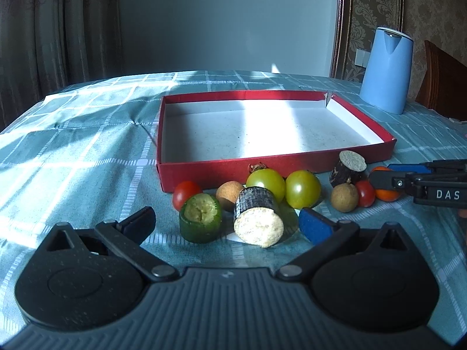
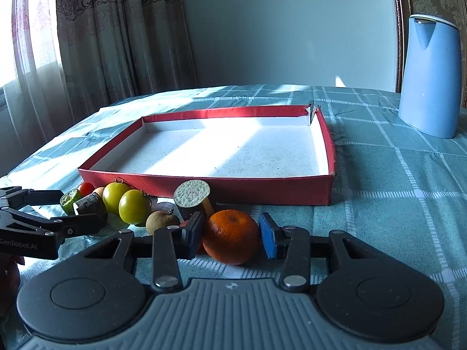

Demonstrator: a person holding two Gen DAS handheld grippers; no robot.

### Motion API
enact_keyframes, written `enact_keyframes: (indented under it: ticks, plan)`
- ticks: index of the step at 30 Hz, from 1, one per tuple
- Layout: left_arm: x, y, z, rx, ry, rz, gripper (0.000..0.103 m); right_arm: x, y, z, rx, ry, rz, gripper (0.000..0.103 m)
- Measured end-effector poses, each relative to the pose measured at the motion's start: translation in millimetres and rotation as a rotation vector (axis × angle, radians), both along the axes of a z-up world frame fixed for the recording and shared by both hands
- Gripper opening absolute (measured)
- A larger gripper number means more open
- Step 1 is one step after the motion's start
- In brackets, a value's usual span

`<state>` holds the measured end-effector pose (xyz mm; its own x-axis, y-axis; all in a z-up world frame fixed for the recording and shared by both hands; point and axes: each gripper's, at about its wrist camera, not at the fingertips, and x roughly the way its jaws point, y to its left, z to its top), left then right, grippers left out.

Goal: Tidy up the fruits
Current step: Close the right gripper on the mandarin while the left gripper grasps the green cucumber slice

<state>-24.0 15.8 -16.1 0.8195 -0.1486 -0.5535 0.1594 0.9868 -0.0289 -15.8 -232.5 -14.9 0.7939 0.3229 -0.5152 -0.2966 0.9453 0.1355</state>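
Observation:
A shallow red box (image 1: 233,172) (image 2: 262,188) with a white inside lies empty on the table. Fruit pieces sit in a row before its near wall: a green cut piece (image 1: 200,218), a dark-skinned cut piece (image 1: 258,220), two green tomatoes (image 1: 302,189) (image 2: 134,210), red cherry tomatoes (image 1: 186,192), longans (image 1: 344,197) (image 2: 162,221) and another dark piece (image 1: 348,167) (image 2: 191,197). My left gripper (image 1: 227,221) is open around the green and dark pieces. My right gripper (image 2: 232,234) is open, its fingers on either side of an orange (image 2: 230,236) (image 1: 388,194), a small gap on the right.
A tall blue jug (image 1: 386,71) (image 2: 429,75) stands at the back right on the checked teal tablecloth (image 1: 73,160). Curtains hang at the left, and a wooden chair (image 1: 443,81) stands behind the jug.

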Motion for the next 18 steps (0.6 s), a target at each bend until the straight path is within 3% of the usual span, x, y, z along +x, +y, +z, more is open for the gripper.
enact_keyframes:
  ticks: [4,9,18]
  plan:
    - [2,0,0,-0.005,0.000,-0.012,0.103,-1,-1,0,0.009,-0.011,-0.011,0.040]
    - [-8,-7,4,0.033,-0.073,-0.049,0.103,-4,-4,3,0.009,-0.043,-0.036,0.040]
    - [-4,22,4,0.092,-0.031,-0.107,0.103,-4,-4,2,0.011,-0.038,-0.026,0.040]
